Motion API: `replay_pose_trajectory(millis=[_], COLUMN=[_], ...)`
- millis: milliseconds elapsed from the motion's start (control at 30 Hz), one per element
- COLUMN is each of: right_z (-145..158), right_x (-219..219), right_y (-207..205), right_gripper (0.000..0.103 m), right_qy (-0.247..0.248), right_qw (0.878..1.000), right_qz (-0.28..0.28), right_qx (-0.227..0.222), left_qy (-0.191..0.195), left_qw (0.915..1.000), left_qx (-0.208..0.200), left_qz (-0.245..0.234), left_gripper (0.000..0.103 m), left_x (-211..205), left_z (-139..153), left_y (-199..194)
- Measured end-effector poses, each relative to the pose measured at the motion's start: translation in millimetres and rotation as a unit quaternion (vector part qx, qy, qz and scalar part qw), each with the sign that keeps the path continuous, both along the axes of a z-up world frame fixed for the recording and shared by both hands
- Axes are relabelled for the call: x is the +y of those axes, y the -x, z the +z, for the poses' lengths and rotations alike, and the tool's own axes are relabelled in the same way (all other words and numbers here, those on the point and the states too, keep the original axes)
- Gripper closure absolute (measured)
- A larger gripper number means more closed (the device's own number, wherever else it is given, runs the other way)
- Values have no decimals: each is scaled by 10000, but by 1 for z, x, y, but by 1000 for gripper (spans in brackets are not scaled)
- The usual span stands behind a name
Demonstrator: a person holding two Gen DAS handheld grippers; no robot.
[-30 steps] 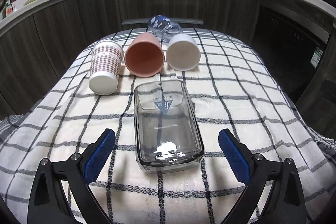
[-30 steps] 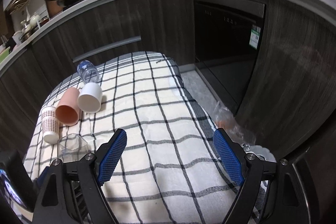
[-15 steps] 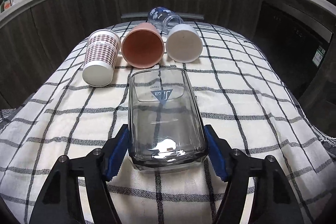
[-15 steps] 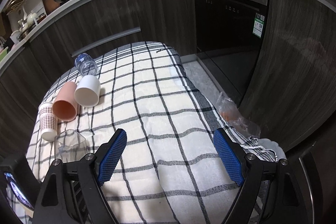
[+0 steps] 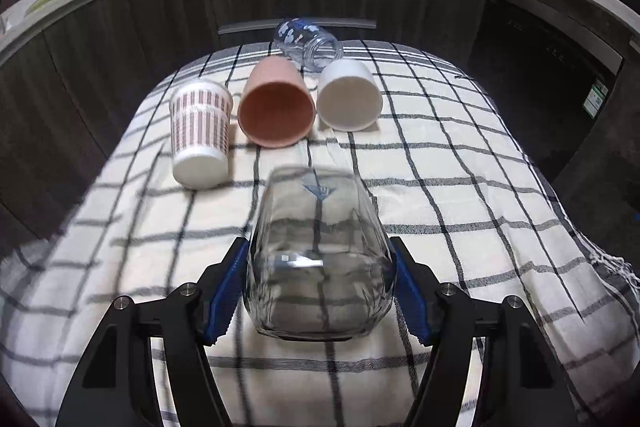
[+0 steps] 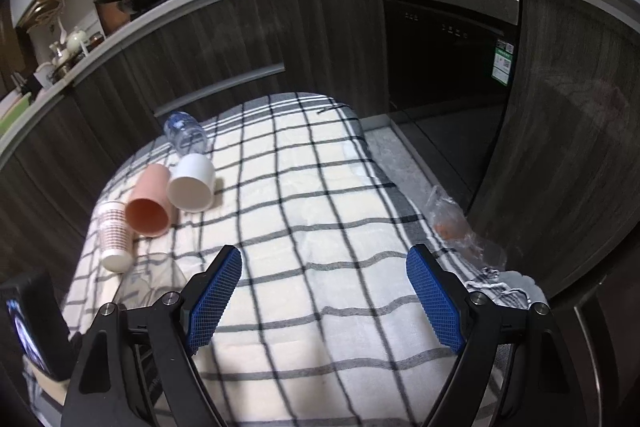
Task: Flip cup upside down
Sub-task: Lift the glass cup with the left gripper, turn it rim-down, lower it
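Note:
A clear square glass cup [image 5: 320, 251] with a blue triangle logo is held between my left gripper's [image 5: 320, 287] blue pads [image 5: 226, 291]. The gripper is shut on it and holds it on its side, raised off the checked cloth [image 5: 460, 211], its thick base towards the camera. In the right wrist view the glass [image 6: 150, 279] shows faintly at the lower left. My right gripper [image 6: 326, 301] is open and empty above the cloth [image 6: 320, 227], well to the right of the cups.
A patterned cup [image 5: 200, 135], a pink cup [image 5: 276, 107], a white cup [image 5: 348, 97] and a clear jar [image 5: 308, 41] lie on their sides at the cloth's far end. Dark cabinets [image 5: 120, 47] stand behind. A plastic bag [image 6: 456, 227] lies off the cloth's right edge.
My left gripper closed on the glass cup and lifted it off the cloth, tilting its mouth up. My right gripper stayed open, shifting only slightly.

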State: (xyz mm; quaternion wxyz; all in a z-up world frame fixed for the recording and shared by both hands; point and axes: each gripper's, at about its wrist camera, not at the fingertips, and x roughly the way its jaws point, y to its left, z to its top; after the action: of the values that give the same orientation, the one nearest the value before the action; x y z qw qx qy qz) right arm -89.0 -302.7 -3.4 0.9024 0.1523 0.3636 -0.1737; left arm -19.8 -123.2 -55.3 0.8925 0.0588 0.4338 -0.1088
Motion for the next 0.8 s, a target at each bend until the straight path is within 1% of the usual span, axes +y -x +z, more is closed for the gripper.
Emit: replay_pose_trajectory(millis=[167,233,300,367,400,500,633,800], right_z=[10,14,17,19,22,25,32,30], right_x=[9,10,10,10,8,8,9,7], right_y=[-2,-2,-1,-2,-4,-7,-19,-35], right_gripper=[18,18,18,18,18,18,18,18], right_qy=[-179,-235,-298,-387,-518,-614,-762,-885], right_qw=[9996,9994,9991,9988,9982,9976,9963,9954], right_qz=[180,207,211,203,198,215,275,259], right_qx=[-114,-165,-213,-225,-230,-250,-283,-267], left_qy=[-200,-277,-326,-378,-393,-421,-436,-469], left_qw=[9987,9970,9931,9888,9863,9782,9688,9568], left_qx=[410,664,1069,1390,1550,1980,2388,2832], left_qz=[-227,-300,-350,-396,-411,-466,-497,-451], left_gripper=[36,36,36,36,36,36,36,36], left_x=[4,5,8,9,10,10,9,9], left_z=[12,14,15,15,16,19,21,8], left_y=[-8,-11,-17,-21,-23,-30,-41,-59])
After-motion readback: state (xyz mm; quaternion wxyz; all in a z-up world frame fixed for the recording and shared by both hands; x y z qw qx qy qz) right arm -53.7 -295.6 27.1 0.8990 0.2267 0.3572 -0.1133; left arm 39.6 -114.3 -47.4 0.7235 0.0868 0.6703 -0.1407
